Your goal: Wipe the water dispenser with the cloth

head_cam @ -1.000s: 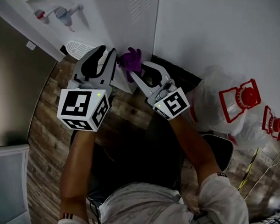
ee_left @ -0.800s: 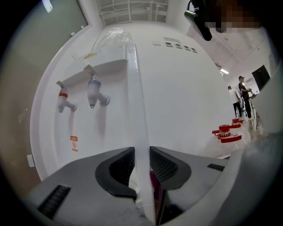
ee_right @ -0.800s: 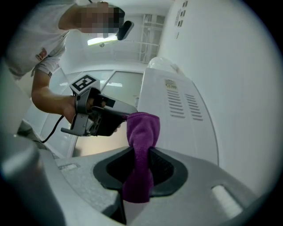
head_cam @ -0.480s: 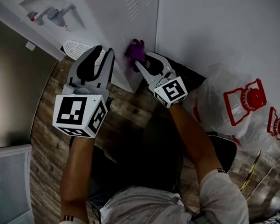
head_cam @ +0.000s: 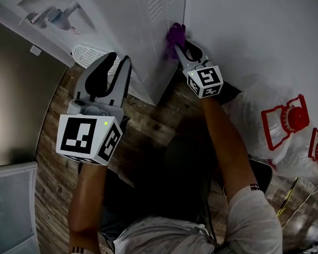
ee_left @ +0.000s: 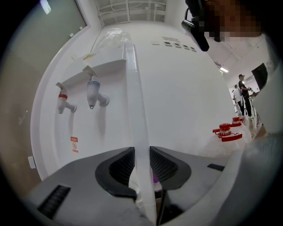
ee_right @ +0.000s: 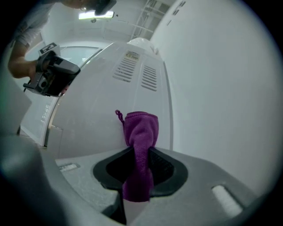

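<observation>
The white water dispenser (head_cam: 140,25) stands ahead, its red and blue taps (head_cam: 56,18) at the upper left. My right gripper (head_cam: 182,47) is shut on a purple cloth (head_cam: 175,35) and holds it against the dispenser's side panel, close to the back edge by the wall. In the right gripper view the cloth (ee_right: 141,132) rises from between the jaws of my right gripper (ee_right: 141,165) onto the vented panel (ee_right: 101,101). My left gripper (head_cam: 117,60) hangs before the dispenser's front corner, jaws a narrow gap apart, holding nothing. My left gripper (ee_left: 142,170) frames that corner edge, taps (ee_left: 93,92) to its left.
A white drip tray (head_cam: 86,52) sticks out low on the dispenser's front. Large water bottles with red handles (head_cam: 281,122), wrapped in plastic, lie on the wood floor (head_cam: 50,148) at the right. A white wall (head_cam: 249,32) runs behind. People (ee_left: 243,88) stand far off.
My right gripper has carried the cloth up and to the right along the dispenser's side panel, toward the wall. The left gripper has barely moved.
</observation>
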